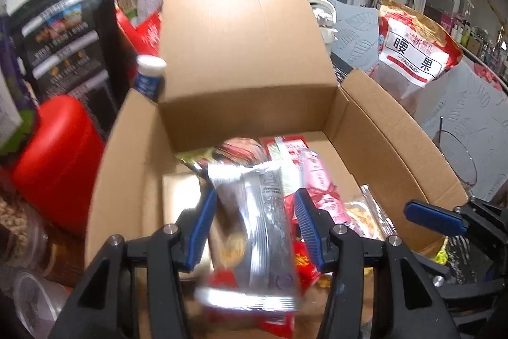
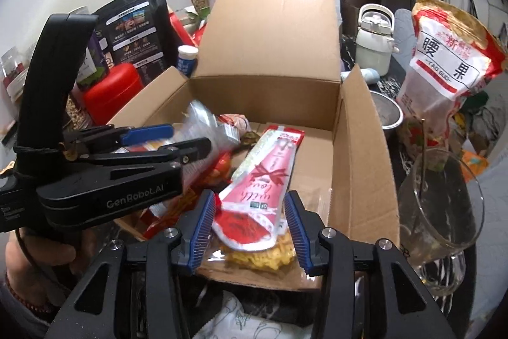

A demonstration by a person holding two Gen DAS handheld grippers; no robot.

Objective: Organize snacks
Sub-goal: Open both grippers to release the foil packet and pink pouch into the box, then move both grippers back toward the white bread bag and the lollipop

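Note:
An open cardboard box [image 1: 381, 129] [image 2: 358, 148] holds several snack packets. My left gripper [image 1: 255, 194] is shut on a silver packet [image 1: 266, 212], blurred, just above the box's contents; the right wrist view shows this gripper [image 2: 190, 137] from the side with the packet [image 2: 200, 119] in its jaws. My right gripper [image 2: 250, 196] is open over the box's near edge. A pink and red packet [image 2: 263, 177] lies between its pads on a bag of yellow noodle snacks [image 2: 254, 259]. One blue finger [image 1: 431, 216] of it shows in the left wrist view.
A red and white cashew bag [image 1: 412, 53] [image 2: 444, 62] stands right of the box. A stemmed glass [image 2: 441, 196] is close on the right. On the left are a red container [image 1: 54, 161], a black pouch [image 1: 63, 37] and a small blue bottle [image 1: 149, 78]. A white kettle [image 2: 374, 43] stands behind.

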